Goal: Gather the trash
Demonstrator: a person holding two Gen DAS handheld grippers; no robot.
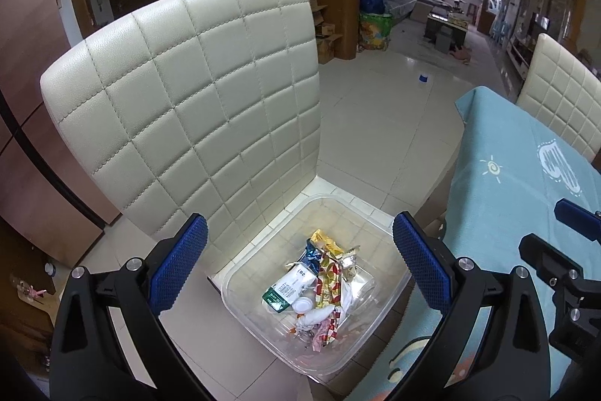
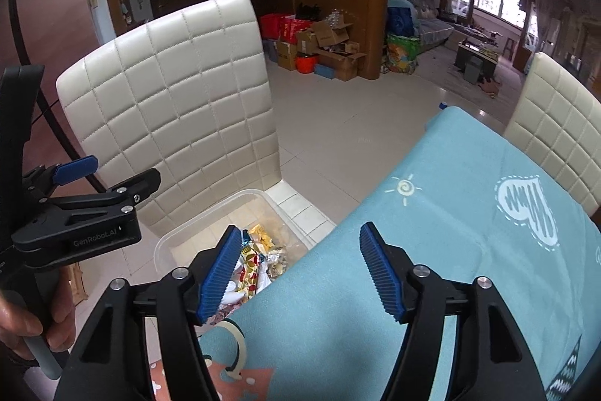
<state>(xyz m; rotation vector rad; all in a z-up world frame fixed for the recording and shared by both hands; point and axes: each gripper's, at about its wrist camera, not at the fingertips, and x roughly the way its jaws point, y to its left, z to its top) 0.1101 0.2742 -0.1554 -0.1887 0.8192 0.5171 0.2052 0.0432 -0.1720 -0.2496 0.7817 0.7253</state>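
A clear plastic bin point(image 1: 379, 235) stands on the seat of a cream quilted chair point(image 1: 195, 93). It holds trash: a green and white carton point(image 1: 287, 288), yellow and red wrappers point(image 1: 328, 279), a white cap point(image 1: 302, 306) and crumpled foil. My left gripper point(image 1: 300, 239) hangs above the bin, open wide, with nothing between its blue pads. My right gripper point(image 2: 300, 243) is open too and empty, over the edge of the blue tablecloth point(image 2: 450, 213), just right of the bin point(image 2: 165, 243). The wrappers point(image 2: 259, 243) show past its left finger.
A second cream chair point(image 2: 556, 130) stands behind the table at the right. Beyond lies pale tiled floor point(image 2: 338, 108), with cardboard boxes point(image 2: 330, 44) and a wooden cabinet further back. A hand point(image 2: 18, 322) holds the left gripper's handle at the lower left.
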